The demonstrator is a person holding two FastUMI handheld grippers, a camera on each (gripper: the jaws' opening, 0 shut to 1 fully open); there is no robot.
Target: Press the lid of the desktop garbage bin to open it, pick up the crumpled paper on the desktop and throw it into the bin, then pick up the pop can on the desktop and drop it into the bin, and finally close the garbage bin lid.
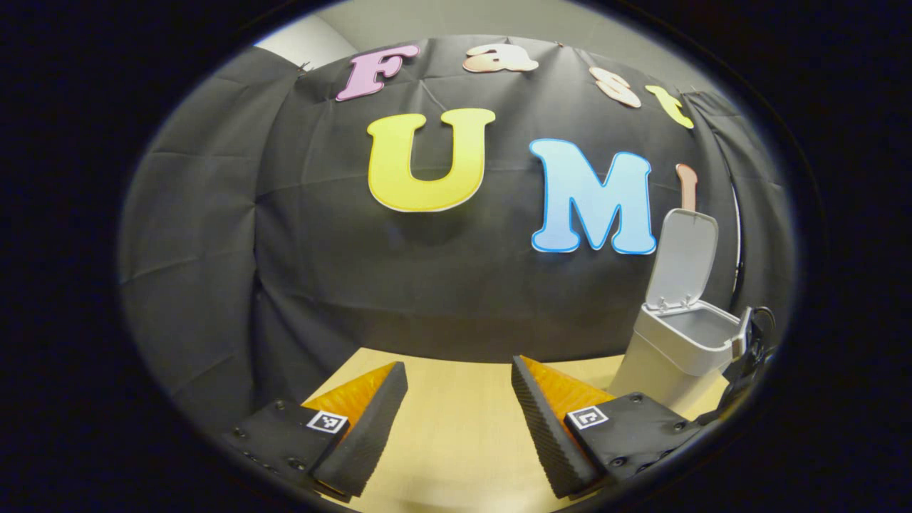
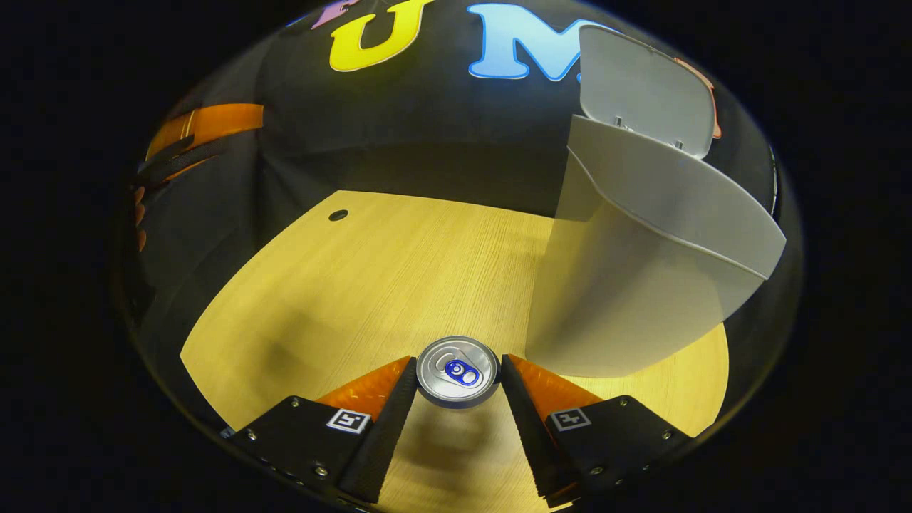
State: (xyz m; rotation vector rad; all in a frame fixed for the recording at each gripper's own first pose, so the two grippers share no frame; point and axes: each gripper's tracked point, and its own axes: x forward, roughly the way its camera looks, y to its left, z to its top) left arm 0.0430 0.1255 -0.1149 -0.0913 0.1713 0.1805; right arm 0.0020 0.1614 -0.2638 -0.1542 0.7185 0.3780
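The pop can (image 2: 457,372) shows its silver top with a blue tab and sits right between the fingertips of my right gripper (image 2: 457,377), which is shut on it with both fingers pressing its sides. The white garbage bin (image 2: 627,285) stands just right of the can with its lid (image 2: 641,92) raised. In the left gripper view the bin (image 1: 677,349) is at the right, its lid (image 1: 684,256) upright and the inside looking grey. My left gripper (image 1: 459,399) is held open over the wooden table (image 1: 456,442) with nothing between its fingers.
The black cloth wall closes off the back of the table. A small dark hole (image 2: 338,214) sits in the tabletop at the far left. The other gripper (image 1: 748,342) shows beside the bin's right edge, and an orange part of the left gripper (image 2: 192,135) shows at the upper left.
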